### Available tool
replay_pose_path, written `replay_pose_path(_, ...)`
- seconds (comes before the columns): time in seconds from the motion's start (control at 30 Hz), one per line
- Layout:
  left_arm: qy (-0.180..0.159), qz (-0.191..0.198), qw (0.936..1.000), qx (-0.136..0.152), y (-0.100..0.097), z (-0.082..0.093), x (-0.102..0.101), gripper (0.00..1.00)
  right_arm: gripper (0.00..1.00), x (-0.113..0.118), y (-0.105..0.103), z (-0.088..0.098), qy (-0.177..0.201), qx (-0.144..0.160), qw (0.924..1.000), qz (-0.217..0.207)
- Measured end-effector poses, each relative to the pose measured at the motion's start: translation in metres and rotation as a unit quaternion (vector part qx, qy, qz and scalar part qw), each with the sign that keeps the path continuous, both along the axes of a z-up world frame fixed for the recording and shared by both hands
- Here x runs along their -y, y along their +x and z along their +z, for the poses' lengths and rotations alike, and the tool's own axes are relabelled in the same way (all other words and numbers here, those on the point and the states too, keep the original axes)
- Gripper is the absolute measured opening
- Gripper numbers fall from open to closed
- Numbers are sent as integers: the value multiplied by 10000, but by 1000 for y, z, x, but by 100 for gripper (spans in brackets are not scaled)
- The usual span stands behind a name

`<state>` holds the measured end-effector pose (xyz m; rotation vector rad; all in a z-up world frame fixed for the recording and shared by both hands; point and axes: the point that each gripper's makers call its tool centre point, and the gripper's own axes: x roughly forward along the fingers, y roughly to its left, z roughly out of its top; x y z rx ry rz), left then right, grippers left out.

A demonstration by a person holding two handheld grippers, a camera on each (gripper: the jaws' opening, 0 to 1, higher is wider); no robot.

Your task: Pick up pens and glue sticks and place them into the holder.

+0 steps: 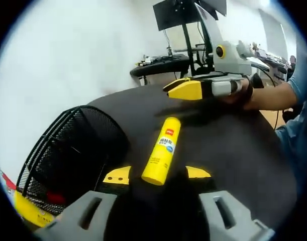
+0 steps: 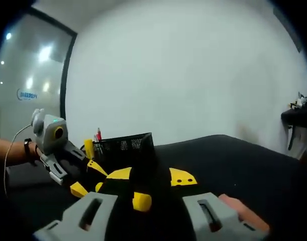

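Bench: black cloth-covered bench [image 1: 228, 150], matte; its far edge curves against a plain white wall [image 1: 68, 55].
Room: in the left gripper view, a dark monitor on a stand [image 1: 186, 15] and a cluttered desk [image 1: 161, 65] lie beyond the bench; in the right gripper view, a glass partition [image 2: 22, 75] with ceiling-light reflections stands at the left.
Holder: black mesh holder [image 1: 68, 150] on the bench, left of the left tool; in the right gripper view it already carries a yellow item and a red pen [image 2: 98, 134].
Glue stick: yellow glue stick [image 1: 162, 150] lies between the yellow tips of the left tool [image 1: 157, 174], pointing away along the bench.
Left tool: jaws closed against the glue stick, grasping it.
Right tool: [image 2: 152, 176] jaws apart, nothing between them; a hand [image 1: 238, 98] holds it above the bench beyond the glue stick.
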<state>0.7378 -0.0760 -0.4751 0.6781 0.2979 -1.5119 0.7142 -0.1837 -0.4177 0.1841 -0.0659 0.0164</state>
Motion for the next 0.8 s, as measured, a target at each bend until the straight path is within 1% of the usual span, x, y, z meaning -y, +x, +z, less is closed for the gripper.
replay_pose_path(0.07,-39,21,9999,-125,-2,0,2,33,23,0,0,0,38,11,10000,-1)
replay_pose_path(0.13,-49,39,9997,-226,1,-2,5,30,23,0,-1,1,79,21,10000,-8)
replay_pose_path(0.23,-30,56,9997,-244,-1,-4,3,28,23,0,-1,0,101,18,9999,-10)
replay_pose_path(0.33,-33,102,9995,-308,-1,-2,3,26,23,1,-1,0,128,4,9999,-15)
replay_pose_path(0.53,131,31,9993,-351,-16,2,0,25,22,3,-1,-1,182,-2,9998,-41)
replay_pose_path(0.67,244,-131,9987,-434,-26,5,0,25,22,3,-1,-1,191,0,9998,-49)
replay_pose_path(0.73,325,-231,9986,-361,-30,6,1,25,22,3,-1,-1,209,4,9998,-50)
replay_pose_path(0.77,389,-275,9986,-248,-30,6,1,25,22,3,-1,-1,219,5,9997,-50)
replay_pose_path(0.8,482,-303,9984,-48,-27,4,0,25,22,4,-1,-1,226,4,9997,-58)
